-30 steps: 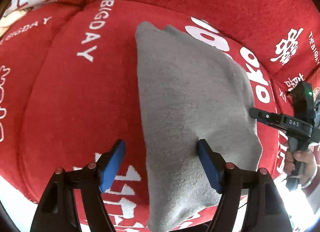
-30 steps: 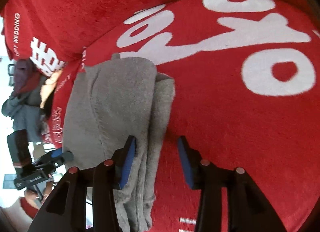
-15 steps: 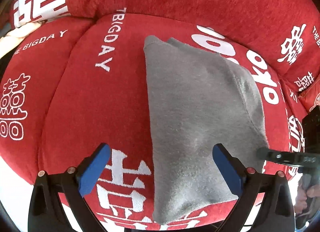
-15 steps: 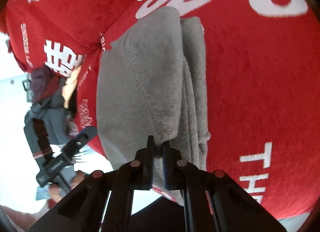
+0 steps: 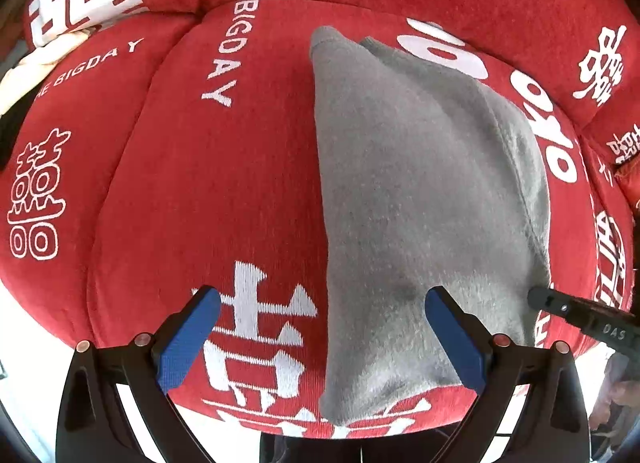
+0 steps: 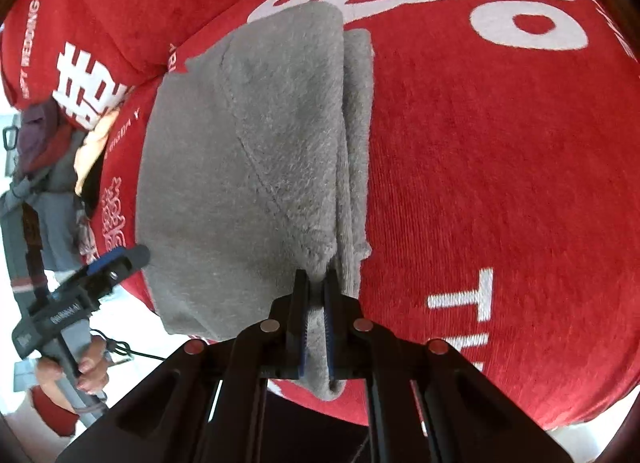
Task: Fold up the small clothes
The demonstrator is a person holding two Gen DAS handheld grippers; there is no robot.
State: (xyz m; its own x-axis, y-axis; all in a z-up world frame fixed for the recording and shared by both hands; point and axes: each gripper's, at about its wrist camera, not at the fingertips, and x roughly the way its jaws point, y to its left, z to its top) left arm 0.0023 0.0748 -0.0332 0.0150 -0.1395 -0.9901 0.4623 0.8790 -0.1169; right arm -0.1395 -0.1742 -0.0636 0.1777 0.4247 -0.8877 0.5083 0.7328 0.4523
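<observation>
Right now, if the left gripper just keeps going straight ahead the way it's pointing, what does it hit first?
Probably the folded gray garment. The left gripper is open, its right finger over the garment's near edge, its left finger over the bare red sofa cushion. Depth is unclear, so the cushion could meet the left finger about then.

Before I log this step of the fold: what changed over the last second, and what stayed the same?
The right gripper was open a second ago, beside the grey garment; it then shut on the garment's near edge and holds it now. The left gripper opened wider and drew back a little, gripping nothing. The garment stayed folded in the same spot on the red cushion.
</observation>
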